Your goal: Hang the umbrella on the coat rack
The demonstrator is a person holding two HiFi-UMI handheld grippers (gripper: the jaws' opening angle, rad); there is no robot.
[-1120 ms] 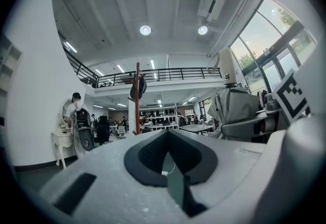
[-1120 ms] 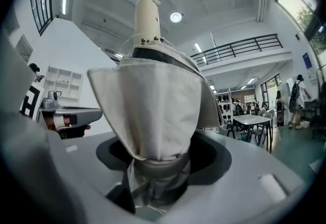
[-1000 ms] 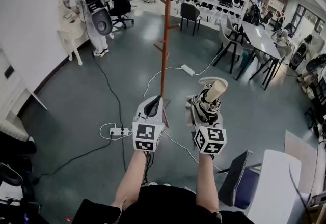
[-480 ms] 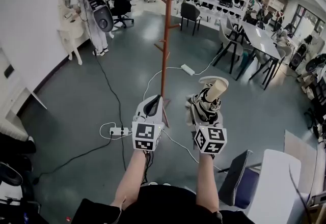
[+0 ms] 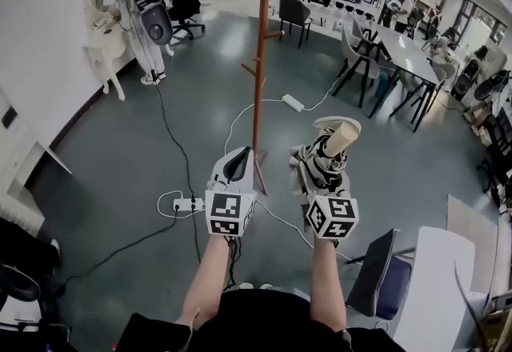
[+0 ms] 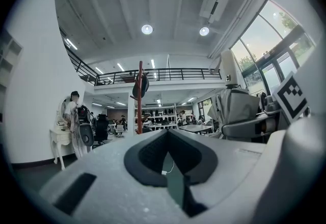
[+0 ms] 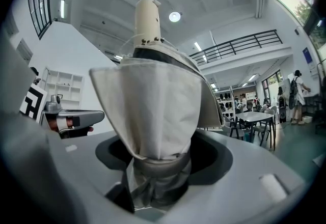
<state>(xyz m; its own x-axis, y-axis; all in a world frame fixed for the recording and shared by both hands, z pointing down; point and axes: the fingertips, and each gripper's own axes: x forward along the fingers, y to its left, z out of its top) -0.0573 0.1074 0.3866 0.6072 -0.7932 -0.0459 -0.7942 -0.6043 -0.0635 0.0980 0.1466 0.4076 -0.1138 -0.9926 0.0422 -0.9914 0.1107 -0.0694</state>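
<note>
A folded umbrella (image 5: pixel 326 157) with white and black patterned cloth and a beige handle (image 5: pixel 342 135) stands upright in my right gripper (image 5: pixel 322 176). The jaws grip its gathered lower part, and they are opening slightly. In the right gripper view the umbrella (image 7: pixel 153 106) fills the middle, rising out of my right gripper (image 7: pixel 157 179). The red-brown coat rack (image 5: pixel 258 86) stands on the floor just beyond both grippers, a dark item hanging at its top. My left gripper (image 5: pixel 242 157) is shut and holds nothing, just left of the pole's foot. The left gripper view shows the coat rack (image 6: pixel 139 96) ahead.
A white power strip (image 5: pixel 188 205) and cables lie on the grey floor to the left, another power strip (image 5: pixel 293 107) behind the rack. A blue chair (image 5: pixel 374 277) and white table (image 5: pixel 436 294) stand at lower right. Tables and chairs (image 5: pixel 404 54) fill the back right; a person (image 5: pixel 120 10) stands back left.
The head view has shifted a little, so the room sits slightly higher in the frame. Both grippers and the umbrella keep their places.
</note>
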